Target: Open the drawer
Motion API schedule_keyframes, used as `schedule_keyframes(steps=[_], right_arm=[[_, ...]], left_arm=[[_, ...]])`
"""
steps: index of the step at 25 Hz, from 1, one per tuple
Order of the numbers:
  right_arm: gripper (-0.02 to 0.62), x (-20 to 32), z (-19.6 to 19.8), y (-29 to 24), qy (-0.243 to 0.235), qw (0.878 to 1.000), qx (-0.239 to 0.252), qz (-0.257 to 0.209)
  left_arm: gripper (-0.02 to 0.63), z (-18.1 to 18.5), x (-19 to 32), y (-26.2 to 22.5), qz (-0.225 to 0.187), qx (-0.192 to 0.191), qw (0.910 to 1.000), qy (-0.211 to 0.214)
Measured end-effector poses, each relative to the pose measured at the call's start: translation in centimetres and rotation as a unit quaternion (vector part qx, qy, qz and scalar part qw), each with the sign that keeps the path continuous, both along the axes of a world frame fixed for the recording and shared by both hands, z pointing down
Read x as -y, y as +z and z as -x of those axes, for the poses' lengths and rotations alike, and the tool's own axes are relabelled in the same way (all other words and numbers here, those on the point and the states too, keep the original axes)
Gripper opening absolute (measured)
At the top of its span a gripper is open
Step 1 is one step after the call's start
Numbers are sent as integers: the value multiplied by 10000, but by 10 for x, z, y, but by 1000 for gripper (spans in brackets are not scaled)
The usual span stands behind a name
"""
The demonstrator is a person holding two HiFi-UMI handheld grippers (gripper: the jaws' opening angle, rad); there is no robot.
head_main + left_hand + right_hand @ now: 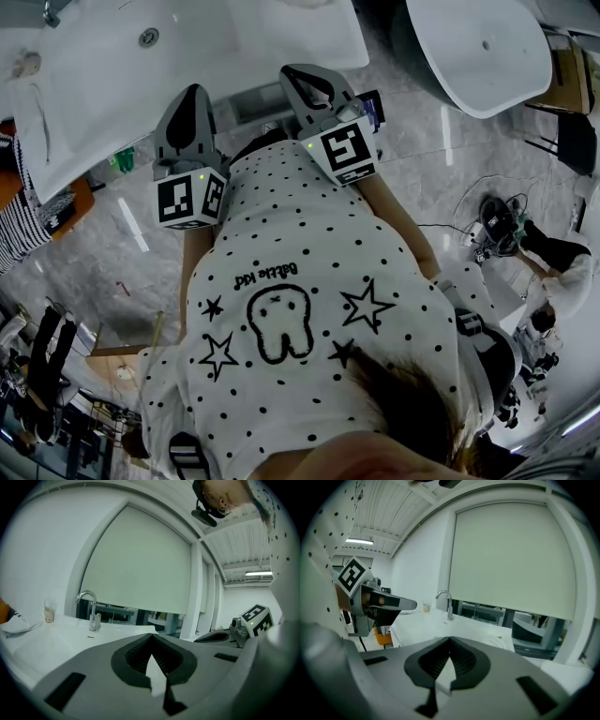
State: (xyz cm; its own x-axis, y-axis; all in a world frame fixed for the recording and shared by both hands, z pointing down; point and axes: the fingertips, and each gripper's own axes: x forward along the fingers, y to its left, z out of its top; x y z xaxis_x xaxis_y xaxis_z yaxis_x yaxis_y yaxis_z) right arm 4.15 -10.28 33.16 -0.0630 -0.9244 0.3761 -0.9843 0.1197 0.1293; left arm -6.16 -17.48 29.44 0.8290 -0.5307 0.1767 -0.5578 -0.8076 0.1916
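We hold the left gripper [193, 94] and right gripper [307, 77] near the sink [103, 94], jaws together on nothing, probably only getting ready to reach the drawer.

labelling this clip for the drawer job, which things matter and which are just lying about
Job: left tool, right tool, both shut, empty; vanity counter, its drawer not clearly shown.
Lying about: faucet, cup, white tub.

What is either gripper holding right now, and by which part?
Nothing is held. The left gripper and the right gripper each have their jaws closed together at the tips, with nothing between them.
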Motion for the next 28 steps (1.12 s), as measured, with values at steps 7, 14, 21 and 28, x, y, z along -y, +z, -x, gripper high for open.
schedule_keyframes(steps=[7, 14, 21, 28], right_arm=[[14, -1, -1, -1, 39, 10000, -3, -33], [14, -1, -3, -1, 66, 10000, 23, -52], [14, -2, -6, -1, 90, 9999, 32, -64], [14, -2, -3, -2, 57, 10000, 19, -56]], left_arm=[[5, -1, -1, 0, -17, -1, 10000, 31], [5, -3, -1, -1, -40, 25, 10000, 58], [5, -5, -2, -1, -54, 27, 10000, 70], [5, -5, -2, -1, -53, 34, 9999, 86]])
